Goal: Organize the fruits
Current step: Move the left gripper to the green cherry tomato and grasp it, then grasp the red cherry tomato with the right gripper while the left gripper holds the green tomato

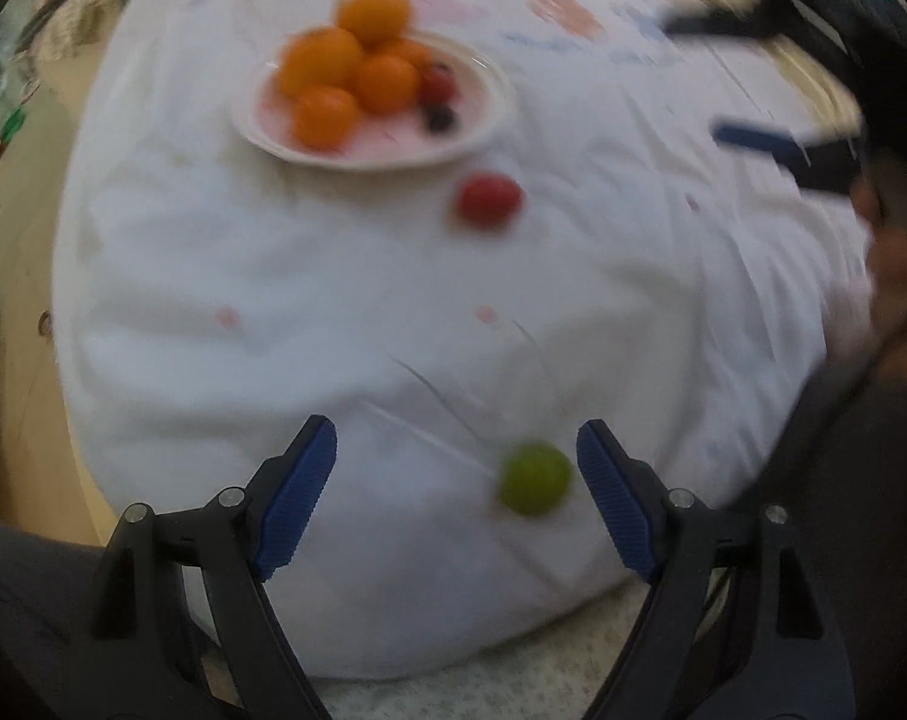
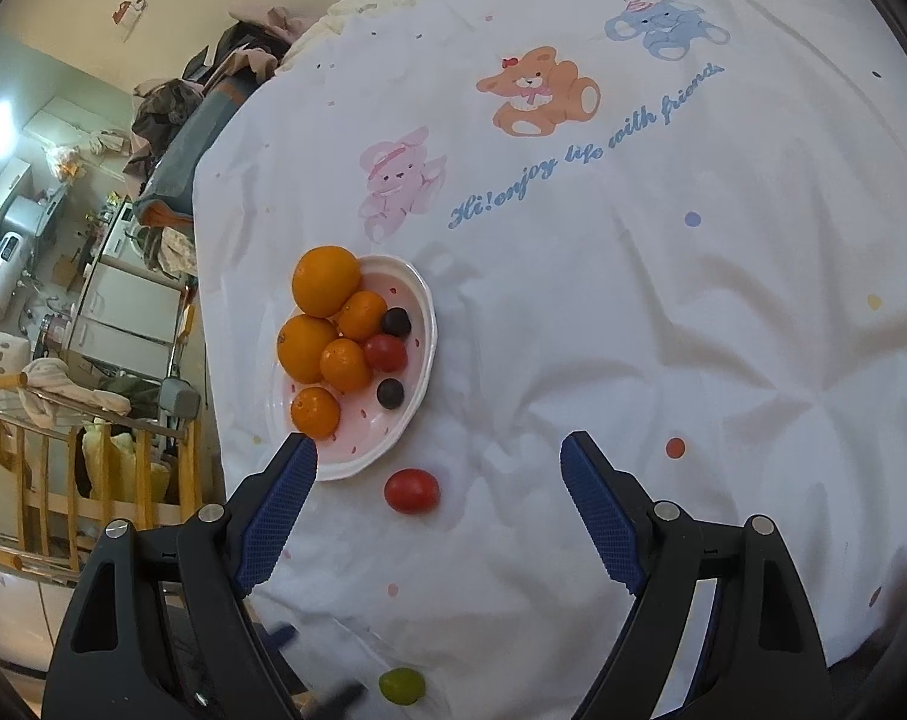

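A white plate [image 2: 420,324] on a white bedsheet holds several oranges [image 2: 325,279], a red tomato [image 2: 386,353] and two dark berries [image 2: 396,321]. It also shows in the left wrist view [image 1: 489,114]. A loose red tomato [image 2: 412,491] lies on the sheet just beside the plate, seen also in the left wrist view [image 1: 489,199]. A green fruit [image 1: 535,478] lies near the sheet's edge, between my left gripper's open fingers, close to the right one. My left gripper [image 1: 456,495] is open and empty. My right gripper [image 2: 438,510] is open and empty, the red tomato between its fingers ahead.
The sheet [image 2: 633,300] has cartoon bear prints and text. The bed's left edge drops to a cluttered room with a wooden rail [image 2: 45,456]. My right gripper [image 1: 777,84] shows at the upper right of the left wrist view.
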### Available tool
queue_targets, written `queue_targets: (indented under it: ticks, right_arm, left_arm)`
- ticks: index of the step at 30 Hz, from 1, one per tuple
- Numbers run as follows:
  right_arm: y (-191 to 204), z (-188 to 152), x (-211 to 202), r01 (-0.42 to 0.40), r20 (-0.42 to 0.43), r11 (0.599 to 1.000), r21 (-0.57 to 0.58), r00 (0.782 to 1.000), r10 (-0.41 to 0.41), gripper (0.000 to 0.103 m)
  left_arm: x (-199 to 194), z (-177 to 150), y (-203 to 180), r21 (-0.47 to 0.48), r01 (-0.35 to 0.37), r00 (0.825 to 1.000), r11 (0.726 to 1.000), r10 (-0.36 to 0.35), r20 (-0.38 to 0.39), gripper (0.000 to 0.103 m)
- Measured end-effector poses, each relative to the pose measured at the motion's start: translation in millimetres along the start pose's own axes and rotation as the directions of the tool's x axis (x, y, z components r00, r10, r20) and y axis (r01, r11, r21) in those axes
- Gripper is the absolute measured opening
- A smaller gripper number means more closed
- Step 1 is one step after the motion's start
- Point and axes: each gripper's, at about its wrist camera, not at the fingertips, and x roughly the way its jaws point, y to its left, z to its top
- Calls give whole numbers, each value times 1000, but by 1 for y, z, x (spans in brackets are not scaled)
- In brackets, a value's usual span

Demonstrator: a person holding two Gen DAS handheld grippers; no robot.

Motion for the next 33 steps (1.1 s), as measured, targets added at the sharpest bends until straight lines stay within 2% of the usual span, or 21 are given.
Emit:
queue_targets:
  ticks: [1,3,4,6,10,12,13,14,21,33]
  right_arm:
    - [0,0,-1,3,3,1000,1,1000,-3,86]
    - [-3,0,-4,14,14,1000,6,1000,-14,86]
    - [-4,0,-5,15,15,1000,9,1000,-15,86]
    - [-7,0,-7,15,20,1000,18,1000,-15,86]
    - [-11,0,-10,15,23,1000,28,1000,-16,86]
    - [-12,-1,-11,18,25,999,30,1000,-19,86]
    - [-12,0,-11,18,26,999,32,999,-19,86]
    - [-12,-1,-11,19,25,999,32,999,-19,86]
    - [-11,0,-7,33,16,999,25,999,-33,86]
    - [4,-10,24,95,-63,994,-51,993,-99,86]
  left_arm:
    - [3,-5,-6,16,1,1000,1000,-1,-10,80]
    - [12,-12,-13,30,-10,999,999,11,-32,72]
    - [17,-14,-16,32,-11,999,999,12,-45,64]
    - [23,-16,-20,39,-8,998,999,11,-65,61]
    - [29,-16,-28,69,-38,998,997,42,-57,45]
    - [31,-14,-28,72,-20,998,997,25,-58,37]
    - [31,-14,-28,70,-2,998,998,7,-61,29]
    - [31,-12,-30,68,12,998,998,-7,-66,25]
    - [15,-5,-21,36,38,998,999,-36,-57,24]
    - [-29,61,47,-59,-45,995,997,50,85,24]
